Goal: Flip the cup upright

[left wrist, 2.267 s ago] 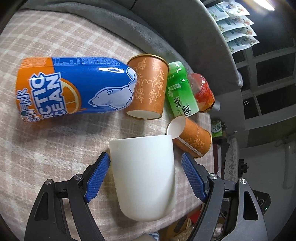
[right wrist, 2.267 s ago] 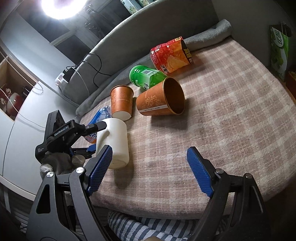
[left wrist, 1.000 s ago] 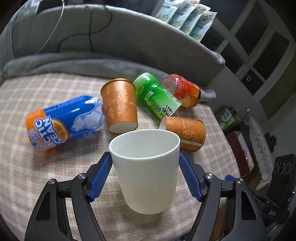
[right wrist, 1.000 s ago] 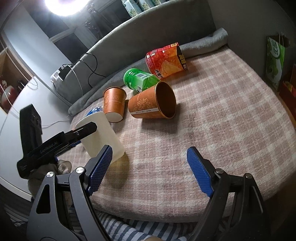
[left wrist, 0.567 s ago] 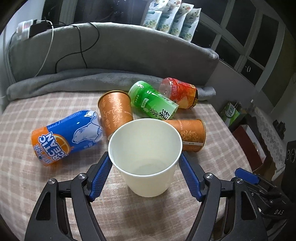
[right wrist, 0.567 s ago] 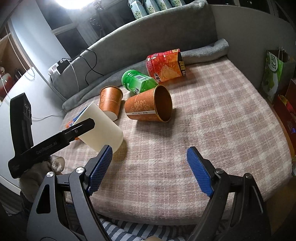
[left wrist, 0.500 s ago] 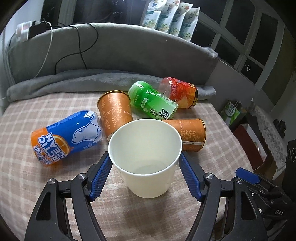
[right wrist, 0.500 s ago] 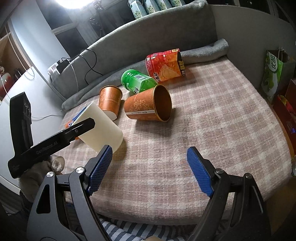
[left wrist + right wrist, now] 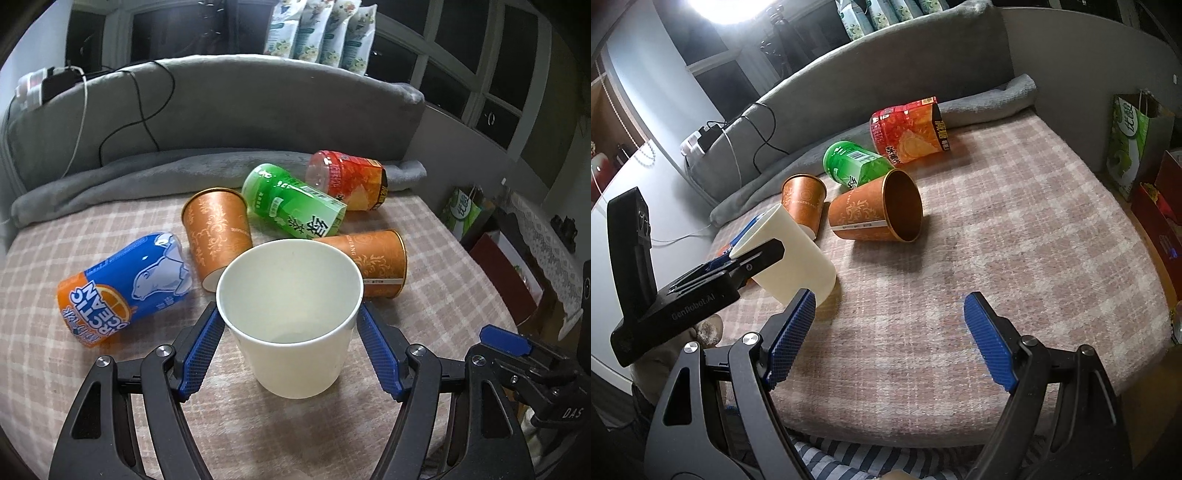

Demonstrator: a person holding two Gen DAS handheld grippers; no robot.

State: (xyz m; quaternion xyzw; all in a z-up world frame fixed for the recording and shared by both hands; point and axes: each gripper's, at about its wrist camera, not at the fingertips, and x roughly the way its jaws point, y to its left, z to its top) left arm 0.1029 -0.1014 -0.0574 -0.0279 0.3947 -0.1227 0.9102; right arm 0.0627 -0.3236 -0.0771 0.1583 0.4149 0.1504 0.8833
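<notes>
White paper cup (image 9: 291, 317) sits clamped between the left gripper (image 9: 290, 347) pads, mouth up and tilted, above the checked blanket (image 9: 258, 424). The right gripper (image 9: 890, 343) hangs wide open, empty, nearby.

I read "ARCTIC OCEAN" on the blue and orange can (image 9: 122, 288). My left gripper (image 9: 753, 258) carries "GenRobot.AI" on its body; "DAS" marks my right gripper (image 9: 546, 373).
</notes>
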